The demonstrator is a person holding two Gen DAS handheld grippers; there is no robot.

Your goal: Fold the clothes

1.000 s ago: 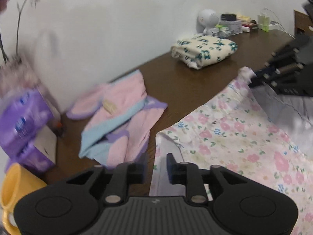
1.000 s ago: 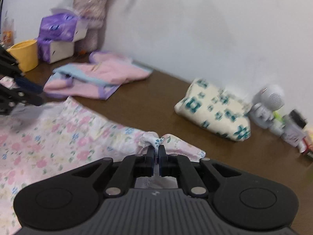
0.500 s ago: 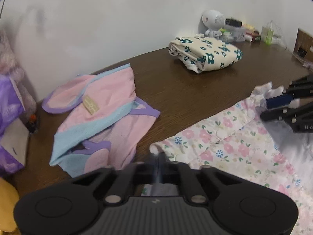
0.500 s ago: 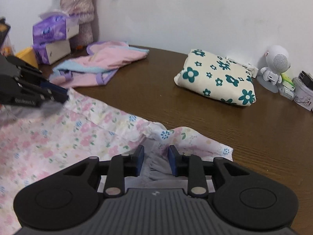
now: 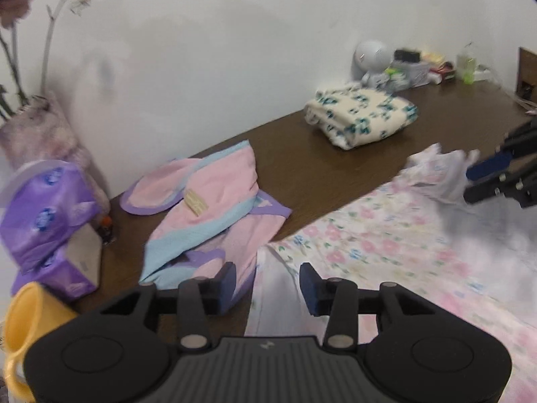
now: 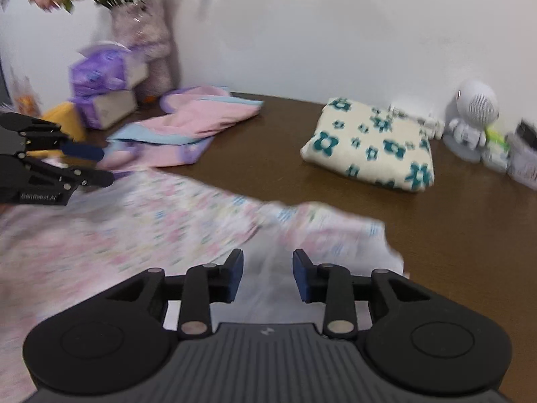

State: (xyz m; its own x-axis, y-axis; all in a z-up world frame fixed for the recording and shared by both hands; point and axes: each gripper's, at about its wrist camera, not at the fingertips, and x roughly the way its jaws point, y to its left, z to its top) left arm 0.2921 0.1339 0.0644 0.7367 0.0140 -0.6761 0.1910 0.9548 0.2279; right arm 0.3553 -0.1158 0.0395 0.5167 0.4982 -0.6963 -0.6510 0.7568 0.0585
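Left gripper (image 5: 266, 285): tilted down over the near corner of the floral garment (image 5: 386, 245), jaws just parted, pinching nothing.
Right gripper (image 6: 267, 275): tilted down at the garment's other corner, jaws just spread, cloth loose between them.
Floral garment: flat on the brown table (image 5: 319, 171).
Left view only: yellow mug (image 5: 30, 315).
Far: pink garment (image 5: 214, 211), folded cream bundle (image 6: 369, 144).

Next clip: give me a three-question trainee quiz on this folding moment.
1. True or false: the left gripper pinches the floral garment.
2. Which item sits folded near the white robot figurine? A) pink and blue garment B) cream cloth with teal flowers C) tissue pack
3. What stands nearest the yellow cup?

Key: 1 false, both grippers' jaws have just been opening and stand apart; 2 B; 3 the tissue pack.
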